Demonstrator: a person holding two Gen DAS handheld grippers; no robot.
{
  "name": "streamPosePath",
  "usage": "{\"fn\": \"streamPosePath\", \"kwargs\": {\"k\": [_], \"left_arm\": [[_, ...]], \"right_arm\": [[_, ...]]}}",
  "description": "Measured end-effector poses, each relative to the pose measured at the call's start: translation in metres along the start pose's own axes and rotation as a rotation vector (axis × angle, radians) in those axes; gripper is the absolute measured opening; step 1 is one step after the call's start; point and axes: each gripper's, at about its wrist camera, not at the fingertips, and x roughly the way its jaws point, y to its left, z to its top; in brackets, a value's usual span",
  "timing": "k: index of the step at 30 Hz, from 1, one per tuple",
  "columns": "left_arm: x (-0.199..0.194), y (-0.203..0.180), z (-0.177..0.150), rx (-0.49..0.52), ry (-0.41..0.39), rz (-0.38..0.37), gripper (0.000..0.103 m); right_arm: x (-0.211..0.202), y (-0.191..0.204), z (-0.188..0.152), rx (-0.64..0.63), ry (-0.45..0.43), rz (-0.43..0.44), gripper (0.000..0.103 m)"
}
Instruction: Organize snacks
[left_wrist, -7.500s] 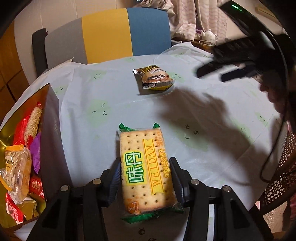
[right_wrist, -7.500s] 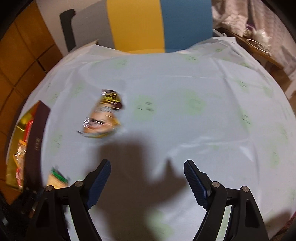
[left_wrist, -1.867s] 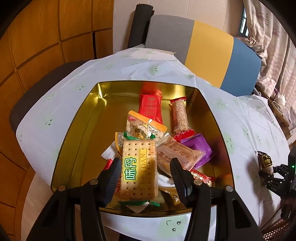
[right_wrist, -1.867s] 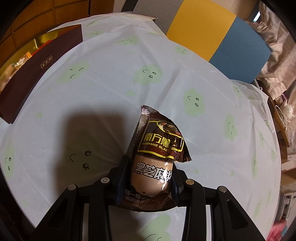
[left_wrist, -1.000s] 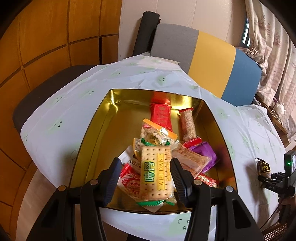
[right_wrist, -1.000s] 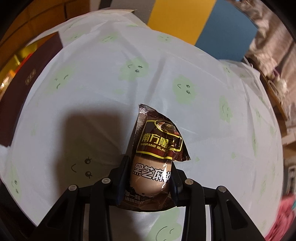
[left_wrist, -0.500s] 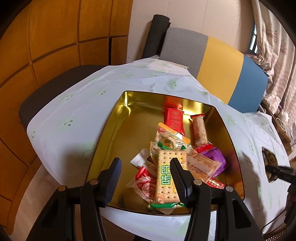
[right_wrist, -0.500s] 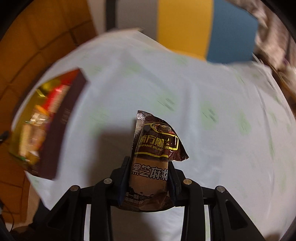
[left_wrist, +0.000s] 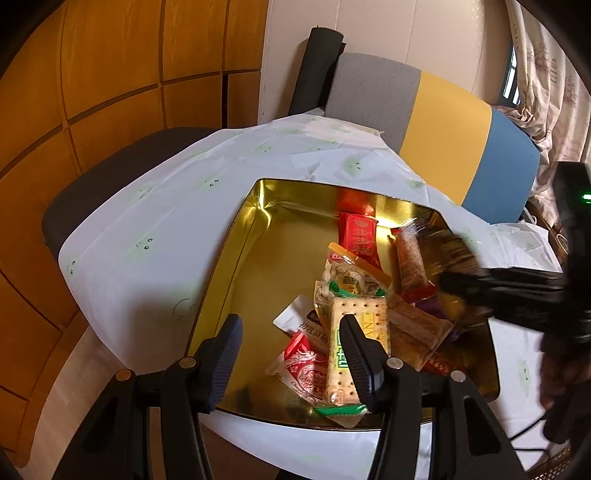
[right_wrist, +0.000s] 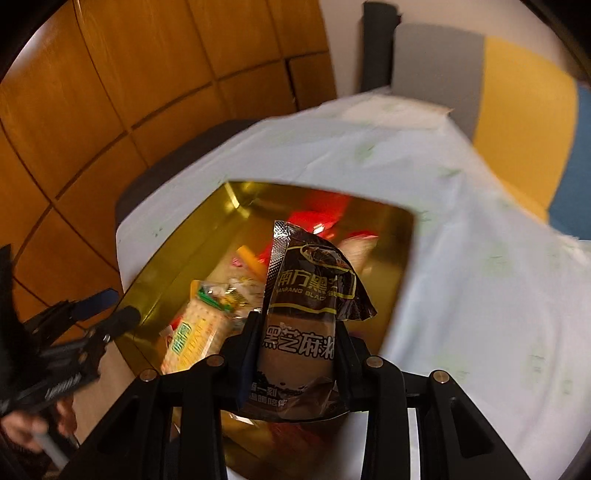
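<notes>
Right wrist view: your right gripper (right_wrist: 297, 341) is clamped on the brown pouch (right_wrist: 308, 317), fingers pressed against both its sides, low on the pack, so the sealed top stands up and forward. The pouch hangs over the gold tin (right_wrist: 177, 273), above the near end of the pile, which reads as the carry into the tin nearly done and the drop still to come. Holding it low on the body leaves the upper part free; when you let go it will probably tip forward onto the other packs rather than fall flat.

In the left wrist view your left gripper (left_wrist: 291, 350) is spread wide and holds nothing. It hangs above the tin's near left part, and the cracker pack (left_wrist: 356, 332) lies in the tin beyond it, on top of the other snacks. The red pack (left_wrist: 360, 236) and the grain bar (left_wrist: 410, 258) lie farther in; the left half of the tin floor is bare, so there is room there if you want the pouch off the heap.

The tin sits on the pale tablecloth (left_wrist: 155, 229) near the table's left edge. The right gripper comes in from the right as a dark blur, close to the tin's right rim (left_wrist: 495, 369). Mind that rim and the left gripper as you lower.
</notes>
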Motion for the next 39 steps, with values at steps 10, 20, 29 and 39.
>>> {"fn": "streamPosePath", "kwargs": {"k": [10, 20, 29, 39], "left_arm": [[0.005, -0.002, -0.002, 0.010, 0.000, 0.026, 0.055], [-0.009, -0.005, 0.000, 0.013, -0.042, 0.046, 0.055], [-0.027, -0.013, -0.001, 0.031, -0.077, 0.044, 0.056], [-0.035, -0.014, -0.002, 0.048, -0.094, 0.058, 0.056]], "right_arm": [[0.031, 0.011, -0.004, -0.008, 0.044, -0.025, 0.043], [0.006, 0.017, -0.019, 0.009, -0.010, -0.039, 0.062], [-0.009, 0.025, -0.031, -0.018, -0.082, -0.038, 0.074], [-0.024, 0.013, -0.023, 0.005, -0.141, -0.055, 0.077]]}}
